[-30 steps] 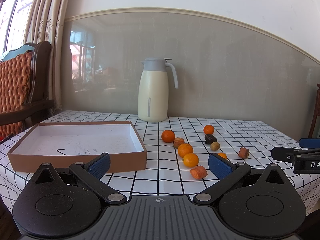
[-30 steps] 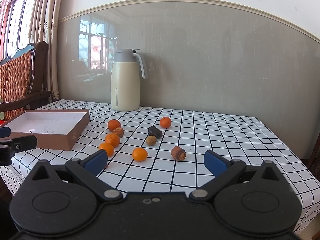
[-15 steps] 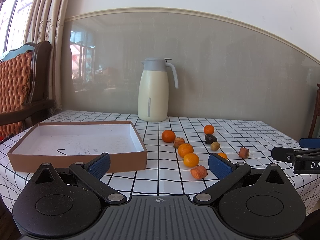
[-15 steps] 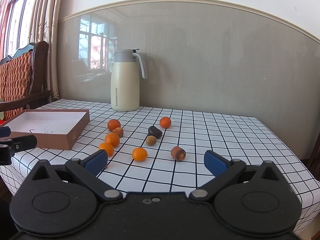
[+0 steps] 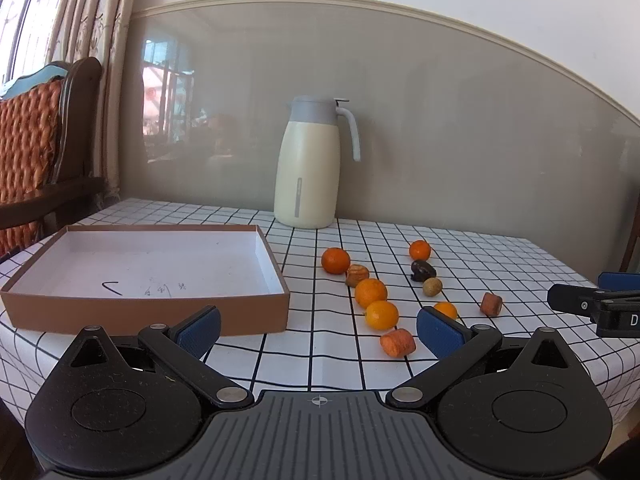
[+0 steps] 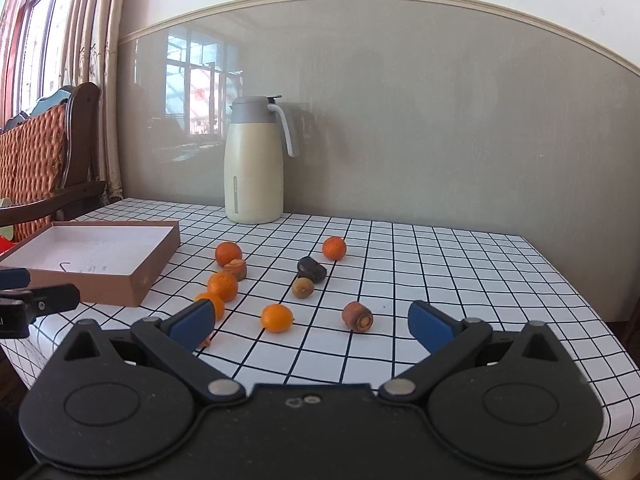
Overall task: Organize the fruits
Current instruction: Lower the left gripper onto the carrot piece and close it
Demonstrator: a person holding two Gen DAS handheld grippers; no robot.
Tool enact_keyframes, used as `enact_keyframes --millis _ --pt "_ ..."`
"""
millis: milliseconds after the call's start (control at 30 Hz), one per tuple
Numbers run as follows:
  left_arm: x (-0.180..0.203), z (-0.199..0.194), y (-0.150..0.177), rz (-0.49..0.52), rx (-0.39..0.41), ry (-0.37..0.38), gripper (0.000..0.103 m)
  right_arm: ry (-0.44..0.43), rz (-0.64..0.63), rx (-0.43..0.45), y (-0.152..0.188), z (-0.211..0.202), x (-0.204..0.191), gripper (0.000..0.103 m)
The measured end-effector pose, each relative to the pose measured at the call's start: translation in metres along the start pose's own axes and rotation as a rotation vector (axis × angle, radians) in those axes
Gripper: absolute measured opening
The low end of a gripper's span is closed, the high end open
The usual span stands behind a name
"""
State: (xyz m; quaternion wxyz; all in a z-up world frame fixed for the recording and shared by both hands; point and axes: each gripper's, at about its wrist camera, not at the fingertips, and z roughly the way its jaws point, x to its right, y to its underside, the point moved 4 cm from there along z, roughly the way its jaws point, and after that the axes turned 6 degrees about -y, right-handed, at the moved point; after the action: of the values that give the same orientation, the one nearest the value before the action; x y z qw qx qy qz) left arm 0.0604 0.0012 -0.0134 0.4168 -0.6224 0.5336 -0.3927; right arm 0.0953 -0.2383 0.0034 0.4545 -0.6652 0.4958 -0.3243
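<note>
Several small oranges [image 5: 371,292] [image 6: 222,285], carrot pieces [image 5: 398,343] [image 6: 357,316], a dark fruit [image 5: 423,270] [image 6: 311,269] and a brown round fruit [image 5: 432,287] [image 6: 302,287] lie scattered on the checked tablecloth. A shallow brown cardboard box [image 5: 248,314] [image 6: 156,260] with a white inside stands to their left and holds no fruit. My left gripper [image 5: 318,326] is open and empty at the near edge, in front of the box corner and fruits. My right gripper [image 6: 310,322] is open and empty, just short of an orange [image 6: 276,318] and a carrot piece.
A cream thermos jug [image 5: 308,164] [image 6: 256,160] stands at the back by the grey wall. A wooden chair with an orange cushion [image 5: 28,136] stands left of the table. The table's right edge [image 6: 580,288] drops off. Each gripper's tip shows in the other's view.
</note>
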Motion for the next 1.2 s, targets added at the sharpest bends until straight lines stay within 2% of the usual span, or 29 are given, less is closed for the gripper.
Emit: enact_keyframes --millis 233,400,467,533,667,800,833,867,967,1133,1167,1200 --pt "0.027 0.031 0.007 0.062 -0.03 0.058 0.103 -0.006 -0.019 -0.049 0.006 0.037 0.011 0.094" --pt "0.044 0.052 0.018 0.086 -0.072 0.071 0.102 0.005 0.011 -0.074 0.013 0.061 0.023 0.09" --pt "0.051 0.062 0.02 0.092 -0.093 0.074 0.078 0.013 0.008 -0.085 0.014 0.072 0.028 0.085" --pt "0.058 0.072 0.023 0.089 -0.114 0.084 0.075 0.021 0.004 -0.111 0.016 0.084 0.032 0.078" --pt "0.071 0.087 0.032 0.081 -0.151 0.095 0.075 0.038 -0.007 -0.143 0.02 0.101 0.04 0.074" --pt "0.082 0.097 0.036 0.083 -0.164 0.078 0.075 0.042 -0.02 -0.165 0.021 0.118 0.045 0.066" --pt "0.084 0.1 0.038 0.084 -0.169 0.071 0.072 0.039 -0.02 -0.173 0.021 0.122 0.046 0.062" --pt "0.085 0.102 0.039 0.08 -0.174 0.065 0.063 0.038 -0.02 -0.179 0.021 0.126 0.047 0.061" --pt "0.086 0.105 0.041 0.074 -0.184 0.051 0.052 0.034 -0.019 -0.194 0.02 0.136 0.048 0.058" --pt "0.088 0.103 0.043 0.084 -0.175 0.014 0.047 0.026 -0.009 -0.224 0.023 0.148 0.048 0.051" --pt "0.089 0.103 0.042 0.086 -0.174 0.021 0.038 0.025 -0.01 -0.23 0.024 0.15 0.048 0.05" --pt "0.089 0.104 0.041 0.084 -0.175 0.025 0.034 0.032 -0.012 -0.238 0.024 0.152 0.048 0.048"
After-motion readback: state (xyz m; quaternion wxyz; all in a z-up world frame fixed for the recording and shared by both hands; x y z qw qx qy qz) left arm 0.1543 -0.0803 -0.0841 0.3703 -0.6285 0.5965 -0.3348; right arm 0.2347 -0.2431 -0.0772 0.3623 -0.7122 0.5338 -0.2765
